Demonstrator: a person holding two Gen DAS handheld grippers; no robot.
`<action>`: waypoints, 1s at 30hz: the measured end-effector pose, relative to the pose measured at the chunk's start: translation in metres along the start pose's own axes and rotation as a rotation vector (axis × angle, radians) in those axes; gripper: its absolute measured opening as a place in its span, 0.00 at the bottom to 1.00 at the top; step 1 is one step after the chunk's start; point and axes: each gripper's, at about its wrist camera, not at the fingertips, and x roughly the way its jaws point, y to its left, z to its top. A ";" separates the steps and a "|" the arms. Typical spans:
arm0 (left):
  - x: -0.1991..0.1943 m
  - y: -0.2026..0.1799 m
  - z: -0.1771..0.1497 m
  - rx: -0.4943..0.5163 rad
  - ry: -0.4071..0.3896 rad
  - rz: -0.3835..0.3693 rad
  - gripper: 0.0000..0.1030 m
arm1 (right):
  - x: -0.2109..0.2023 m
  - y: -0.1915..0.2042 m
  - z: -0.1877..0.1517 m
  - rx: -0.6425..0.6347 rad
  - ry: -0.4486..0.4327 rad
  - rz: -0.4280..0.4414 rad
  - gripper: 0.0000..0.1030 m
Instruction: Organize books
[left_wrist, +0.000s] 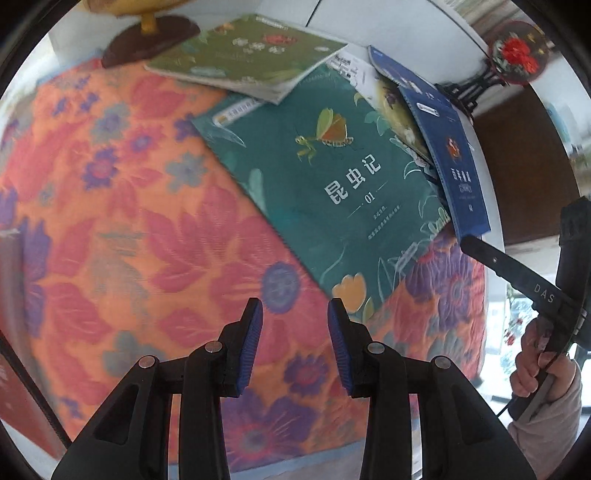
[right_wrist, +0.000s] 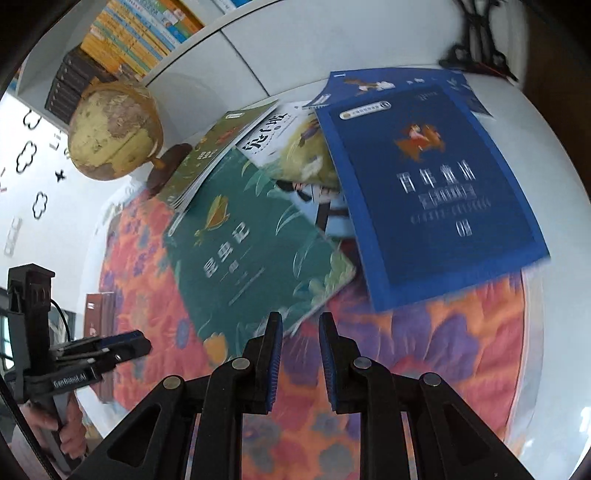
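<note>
Several books lie fanned over one another on a flowered cloth (left_wrist: 129, 221). A dark green insect book (left_wrist: 332, 192) (right_wrist: 251, 258) is nearest. An olive book (left_wrist: 251, 55) (right_wrist: 207, 158) overlaps its far corner. A white-and-yellow book (left_wrist: 391, 107) (right_wrist: 295, 147) is partly hidden under a blue book (left_wrist: 454, 162) (right_wrist: 436, 192). My left gripper (left_wrist: 295, 306) (right_wrist: 142, 345) hovers open over the cloth, just short of the green book's near corner. My right gripper (right_wrist: 300, 317) (left_wrist: 469, 242) stands narrowly open above that book's near edge, nothing between its pads.
A globe (right_wrist: 114, 129) on a brown base (left_wrist: 147, 40) stands behind the olive book. A red flower ornament (left_wrist: 517, 51) sits on a black stand at the back right. A filled bookshelf (right_wrist: 129, 37) rises behind. A hand (left_wrist: 535, 362) grips the right tool. A reddish-brown book (right_wrist: 98, 314) stands left.
</note>
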 end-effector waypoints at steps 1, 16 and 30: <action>0.005 0.000 0.000 -0.016 0.003 -0.003 0.33 | 0.005 0.000 0.005 -0.015 0.004 -0.002 0.21; 0.028 0.012 0.005 -0.126 -0.039 -0.090 0.43 | 0.046 0.012 0.044 -0.093 -0.074 -0.059 0.35; 0.034 0.002 0.007 -0.031 -0.050 -0.133 0.62 | 0.059 0.018 0.035 -0.118 0.098 0.140 0.57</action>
